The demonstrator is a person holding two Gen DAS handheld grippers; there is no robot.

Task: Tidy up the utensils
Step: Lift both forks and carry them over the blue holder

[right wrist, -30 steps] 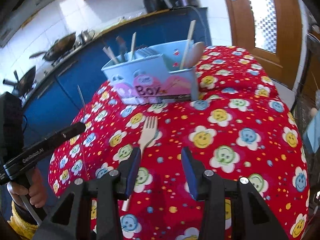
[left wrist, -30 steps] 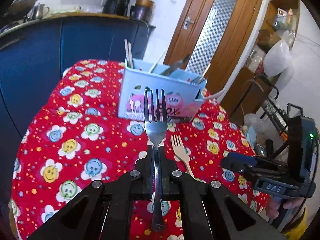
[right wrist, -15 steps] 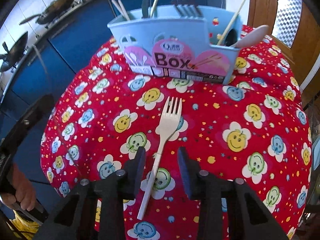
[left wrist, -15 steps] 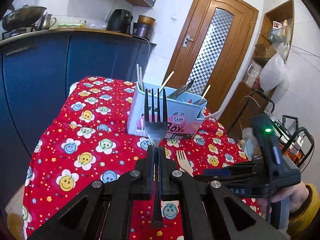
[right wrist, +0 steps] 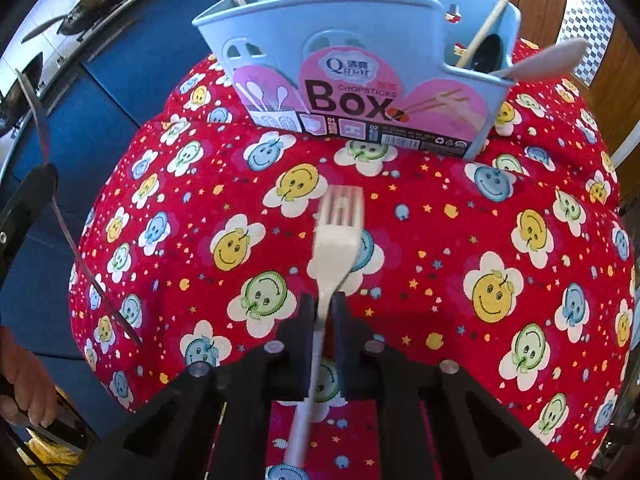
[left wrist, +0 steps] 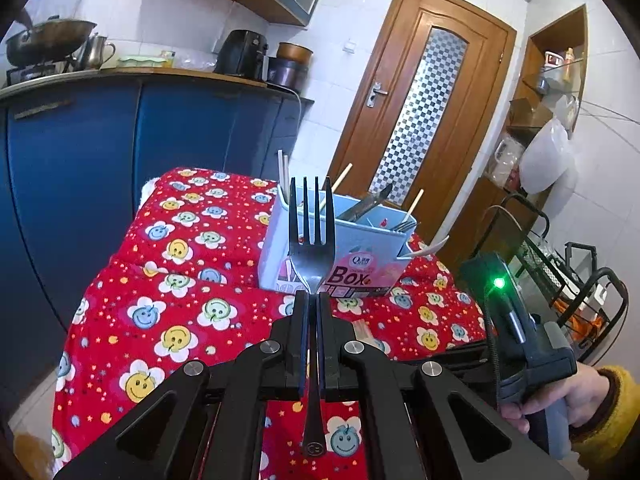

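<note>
We clamp the stiff, slippery metal fork (left wrist: 311, 248) by its neck in the left gripper (left wrist: 311, 300); the right gripper (right wrist: 323, 304) pinches the light plastic fork (right wrist: 335, 240) just below its head.

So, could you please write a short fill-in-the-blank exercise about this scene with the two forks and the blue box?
1. The left gripper is shut on a ____ fork.
2. The right gripper has closed on the handle of the ____ fork.
3. The big word printed on the light blue utensil holder is ____.
4. The tablecloth is ____ with smiling flowers.

Missing words: metal; white; Box; red
</note>
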